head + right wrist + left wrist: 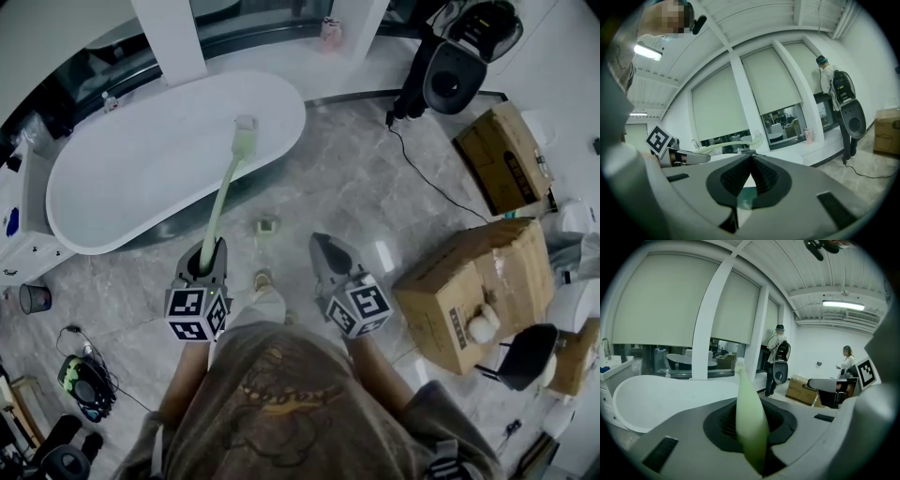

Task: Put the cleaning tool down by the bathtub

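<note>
- The left gripper is clamped on the thin lower end of the cleaning tool. Its ribbed black pads press the handle from both sides, so the jaws stand partly apart.
- The tool is a long, smooth, pale green handle with a slight curve. It ends in a small whitish brush head.
- The handle reaches forward from the gripper, and the head hangs over the near rim of the bathtub.
- The tub is a glossy white oval standing free on polished grey stone-look floor tiles.
- The right gripper has its jaw tips together with nothing between them. It is held beside the left one.
- A dented cardboard box sits on the floor to the right.
</note>
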Available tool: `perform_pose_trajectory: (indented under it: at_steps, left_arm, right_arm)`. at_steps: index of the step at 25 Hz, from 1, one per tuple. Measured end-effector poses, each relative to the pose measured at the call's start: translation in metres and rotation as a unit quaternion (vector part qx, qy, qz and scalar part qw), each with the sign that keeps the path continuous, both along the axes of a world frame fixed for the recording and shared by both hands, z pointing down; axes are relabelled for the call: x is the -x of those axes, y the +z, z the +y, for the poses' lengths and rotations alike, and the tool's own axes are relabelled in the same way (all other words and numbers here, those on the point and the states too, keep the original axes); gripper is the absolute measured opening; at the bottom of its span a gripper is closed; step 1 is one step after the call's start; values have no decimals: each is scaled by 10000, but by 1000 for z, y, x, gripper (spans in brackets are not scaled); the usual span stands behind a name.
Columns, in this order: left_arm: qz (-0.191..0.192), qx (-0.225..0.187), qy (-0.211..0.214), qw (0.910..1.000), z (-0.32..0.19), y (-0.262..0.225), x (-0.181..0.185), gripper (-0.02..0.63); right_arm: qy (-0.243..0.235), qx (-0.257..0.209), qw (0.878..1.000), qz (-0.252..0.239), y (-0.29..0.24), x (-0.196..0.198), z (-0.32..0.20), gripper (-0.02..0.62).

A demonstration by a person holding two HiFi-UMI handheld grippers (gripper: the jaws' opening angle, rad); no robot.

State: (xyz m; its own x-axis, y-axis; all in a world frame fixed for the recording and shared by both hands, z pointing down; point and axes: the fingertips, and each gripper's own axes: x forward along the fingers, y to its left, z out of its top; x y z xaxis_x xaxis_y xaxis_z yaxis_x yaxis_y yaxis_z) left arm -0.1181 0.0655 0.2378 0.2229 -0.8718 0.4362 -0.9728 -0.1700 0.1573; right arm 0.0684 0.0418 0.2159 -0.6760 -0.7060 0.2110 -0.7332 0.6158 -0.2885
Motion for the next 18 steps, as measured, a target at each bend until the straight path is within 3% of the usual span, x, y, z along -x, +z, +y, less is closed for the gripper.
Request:
perform_pose_trajectory:
  at_steps: [10, 18]
  left_arm:
    - [3, -9, 117, 9999, -73, 5, 21, 60]
    - [48, 86, -104, 9999, -105, 15, 23, 60]
  right_arm:
    - [-16, -83, 10000, -10, 2, 29, -74, 0]
    - [-119, -59, 9998, 121, 11, 31, -113, 0]
